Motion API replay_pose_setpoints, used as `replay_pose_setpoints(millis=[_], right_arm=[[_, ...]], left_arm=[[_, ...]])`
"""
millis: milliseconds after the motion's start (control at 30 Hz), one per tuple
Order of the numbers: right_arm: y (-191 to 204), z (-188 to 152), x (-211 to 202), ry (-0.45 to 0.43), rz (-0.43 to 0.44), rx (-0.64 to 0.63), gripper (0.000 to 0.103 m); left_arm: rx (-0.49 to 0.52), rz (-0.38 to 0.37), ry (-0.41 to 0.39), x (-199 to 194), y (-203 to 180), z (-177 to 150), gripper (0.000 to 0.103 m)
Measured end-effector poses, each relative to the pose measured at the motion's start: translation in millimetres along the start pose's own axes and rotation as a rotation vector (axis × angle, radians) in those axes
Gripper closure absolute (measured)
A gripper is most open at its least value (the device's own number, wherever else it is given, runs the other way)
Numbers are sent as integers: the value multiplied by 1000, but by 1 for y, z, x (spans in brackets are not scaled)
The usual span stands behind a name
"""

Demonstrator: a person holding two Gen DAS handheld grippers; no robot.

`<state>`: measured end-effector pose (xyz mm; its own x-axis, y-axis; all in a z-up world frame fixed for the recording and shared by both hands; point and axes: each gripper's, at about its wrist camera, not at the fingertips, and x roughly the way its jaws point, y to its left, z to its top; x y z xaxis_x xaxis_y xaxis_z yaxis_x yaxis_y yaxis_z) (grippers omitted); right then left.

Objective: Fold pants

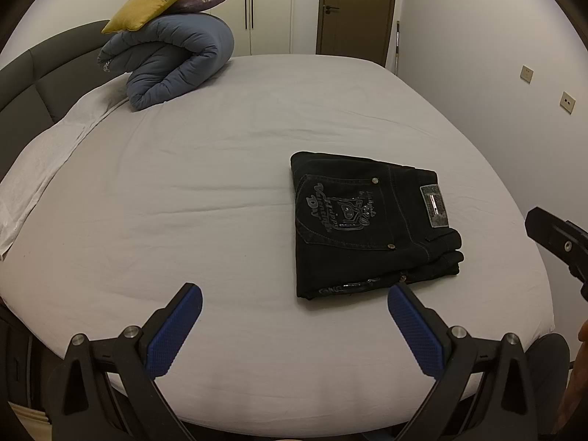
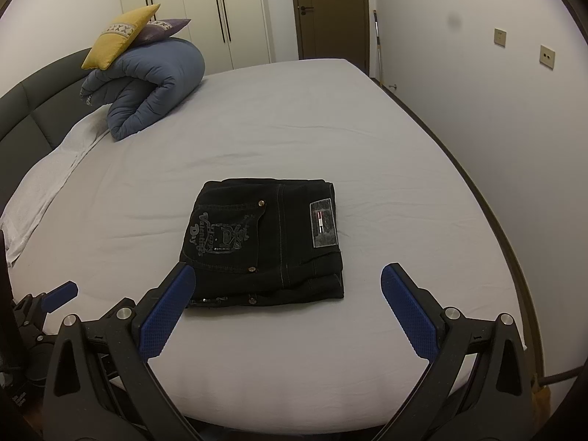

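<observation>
Black pants (image 1: 371,226) lie folded into a compact rectangle on the grey bed sheet (image 1: 220,183), back pocket with silver print and a waist label facing up. They also show in the right wrist view (image 2: 264,244). My left gripper (image 1: 294,294) is open and empty, above the bed's near edge, left of and in front of the pants. My right gripper (image 2: 288,275) is open and empty, just in front of the pants, apart from them. Part of the right gripper shows at the left wrist view's right edge (image 1: 558,242).
A rolled blue duvet (image 1: 172,66) with a yellow pillow (image 1: 154,2) and a purple pillow (image 1: 198,2) sits at the far left by the dark headboard (image 1: 40,77). A white towel (image 1: 47,154) lies along the left. The wall (image 2: 477,110) runs close along the right.
</observation>
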<state>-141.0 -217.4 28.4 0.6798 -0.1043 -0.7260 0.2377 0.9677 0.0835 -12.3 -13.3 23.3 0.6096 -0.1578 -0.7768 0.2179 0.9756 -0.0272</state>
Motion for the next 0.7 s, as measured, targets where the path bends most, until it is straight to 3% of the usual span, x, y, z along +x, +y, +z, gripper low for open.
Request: replay_pose_setpoints(millis=[700], right_arm=[[3,-4,0,3,-3,2,0]], left_arm=[[2,-1,6,-1,-2,-4,0]])
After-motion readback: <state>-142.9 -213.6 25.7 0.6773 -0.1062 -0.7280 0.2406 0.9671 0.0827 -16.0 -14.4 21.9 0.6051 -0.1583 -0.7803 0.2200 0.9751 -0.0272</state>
